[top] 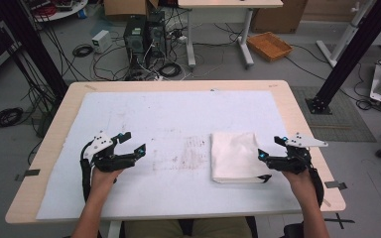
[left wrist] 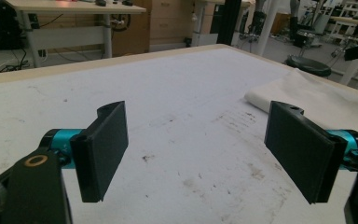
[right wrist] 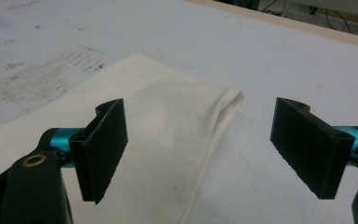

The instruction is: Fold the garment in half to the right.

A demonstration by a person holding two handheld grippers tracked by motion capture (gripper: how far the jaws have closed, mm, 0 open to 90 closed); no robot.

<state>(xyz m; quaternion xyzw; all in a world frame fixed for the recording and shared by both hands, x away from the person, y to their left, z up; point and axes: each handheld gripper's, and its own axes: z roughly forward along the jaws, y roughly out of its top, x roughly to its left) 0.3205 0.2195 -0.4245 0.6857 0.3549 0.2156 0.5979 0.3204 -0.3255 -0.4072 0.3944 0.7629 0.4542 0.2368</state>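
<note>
A folded cream cloth [top: 233, 156] lies flat on the white sheet [top: 178, 109], right of the table's middle. My right gripper [top: 270, 147] hovers at the cloth's right edge, open, with nothing between its jaws. In the right gripper view, the cloth [right wrist: 158, 121] lies under and ahead of the left jaw, its folded corner between the wide-apart jaws of the right gripper [right wrist: 200, 149]. My left gripper [top: 134, 141] is open over the bare sheet at the left, well apart from the cloth. In the left gripper view, the left gripper [left wrist: 200, 154] is empty and the cloth [left wrist: 317, 98] lies off to the right.
The white sheet has grey-brown smudges [top: 186, 156] just left of the cloth. The wooden table edge [top: 178, 85] frames the sheet. Behind the table on the floor are computer towers [top: 144, 34], tangled cables and a wicker basket [top: 269, 45]. Black frame posts [top: 347, 54] stand at either side.
</note>
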